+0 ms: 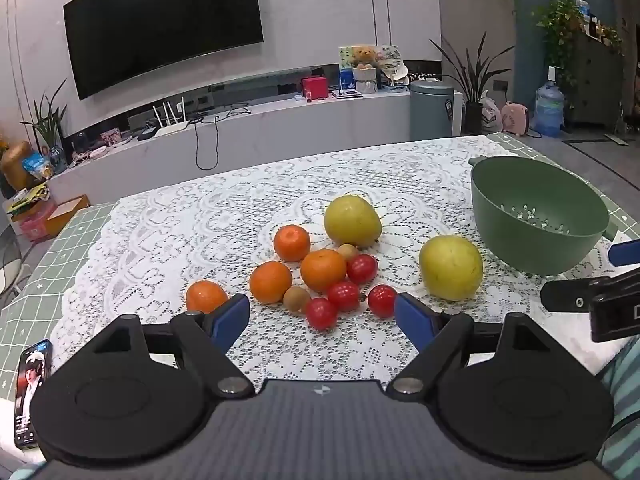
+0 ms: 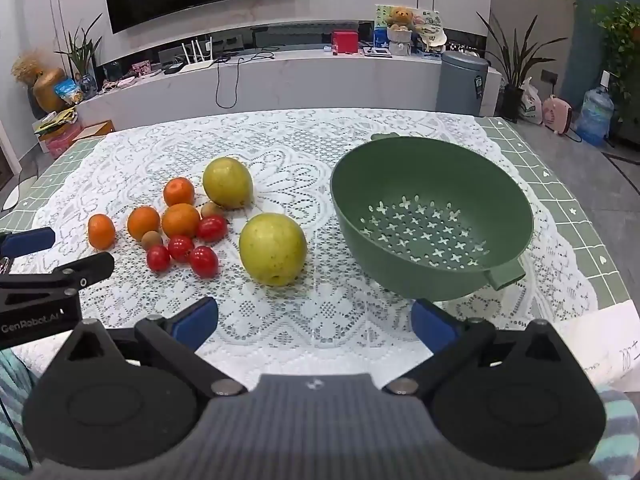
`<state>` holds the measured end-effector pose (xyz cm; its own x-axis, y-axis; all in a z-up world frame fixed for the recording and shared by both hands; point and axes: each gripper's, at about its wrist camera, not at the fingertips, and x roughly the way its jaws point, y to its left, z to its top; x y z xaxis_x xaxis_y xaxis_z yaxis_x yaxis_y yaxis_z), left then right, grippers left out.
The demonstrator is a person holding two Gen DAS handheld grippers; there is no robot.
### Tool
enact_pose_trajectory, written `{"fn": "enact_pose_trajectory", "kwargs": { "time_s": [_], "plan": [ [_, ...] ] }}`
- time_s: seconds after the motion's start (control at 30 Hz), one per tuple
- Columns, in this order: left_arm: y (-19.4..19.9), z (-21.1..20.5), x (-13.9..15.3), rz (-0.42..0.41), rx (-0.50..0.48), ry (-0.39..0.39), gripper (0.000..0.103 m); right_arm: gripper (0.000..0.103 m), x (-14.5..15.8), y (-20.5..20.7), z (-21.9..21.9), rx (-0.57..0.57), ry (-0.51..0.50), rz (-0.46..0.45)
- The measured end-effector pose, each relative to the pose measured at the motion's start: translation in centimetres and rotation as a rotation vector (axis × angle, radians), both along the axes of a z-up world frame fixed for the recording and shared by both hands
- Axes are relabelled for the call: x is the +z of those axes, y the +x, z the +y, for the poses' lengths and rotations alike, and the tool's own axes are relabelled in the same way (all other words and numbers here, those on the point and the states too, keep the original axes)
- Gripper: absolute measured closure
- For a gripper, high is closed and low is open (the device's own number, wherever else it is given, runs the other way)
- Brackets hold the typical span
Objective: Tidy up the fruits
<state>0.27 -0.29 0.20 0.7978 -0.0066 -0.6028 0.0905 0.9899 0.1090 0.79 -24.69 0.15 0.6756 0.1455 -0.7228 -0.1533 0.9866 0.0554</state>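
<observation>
The left claw stands wide with nothing between its blue pads, tilted down at the desk. Straight ahead at twelve o'clock, just beyond its tips, lies the fruit cluster: four tomatoes, four oranges, two small brown fruits. A pear sits behind them at twelve, and a second pear lies apart at two o'clock.

The right claw is also wide and empty. From it, the near pear lies at eleven o'clock, close ahead. The bowl, still empty, sits at one o'clock, and the small fruit spreads at ten o'clock.

My judgement: nothing is sorted yet. The left hand is nearer the small fruit; the right is nearer the near pear and the bowl. That pear's stem end faces the right claw, so its long axis runs roughly along the approach.
</observation>
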Motion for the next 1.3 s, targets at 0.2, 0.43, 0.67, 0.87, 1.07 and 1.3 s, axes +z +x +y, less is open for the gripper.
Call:
{"fn": "enact_pose_trajectory", "kwargs": {
  "time_s": [0.2, 0.43, 0.67, 0.87, 1.07, 1.3],
  "plan": [
    [0.3, -0.2, -0.1, 0.012, -0.002, -0.01, 0.006, 0.004, -0.3, 0.3, -0.3, -0.008, 0.006, 0.015],
    [0.4, -0.3, -0.3, 0.027, -0.001, -0.013, 0.006, 0.004, -0.6, 0.5, -0.3, -0.014, 0.008, 0.027],
    [0.5, -0.3, -0.3, 0.033, -0.003, -0.018, 0.006, 0.004, -1.0, 0.6, -0.4, -0.02, 0.008, 0.036],
    [0.5, -0.2, -0.4, 0.042, 0.001, -0.025, 0.006, 0.004, -1.2, 0.7, -0.4, -0.023, 0.006, 0.046],
    [0.5, -0.1, -0.4, 0.042, 0.003, -0.029, 0.006, 0.004, -1.3, 0.7, -0.4, -0.023, 0.007, 0.049],
    [0.4, 0.0, -0.4, 0.043, 0.006, -0.034, 0.006, 0.004, -1.4, 0.7, -0.5, -0.031, 0.01, 0.056]
  ]
}}
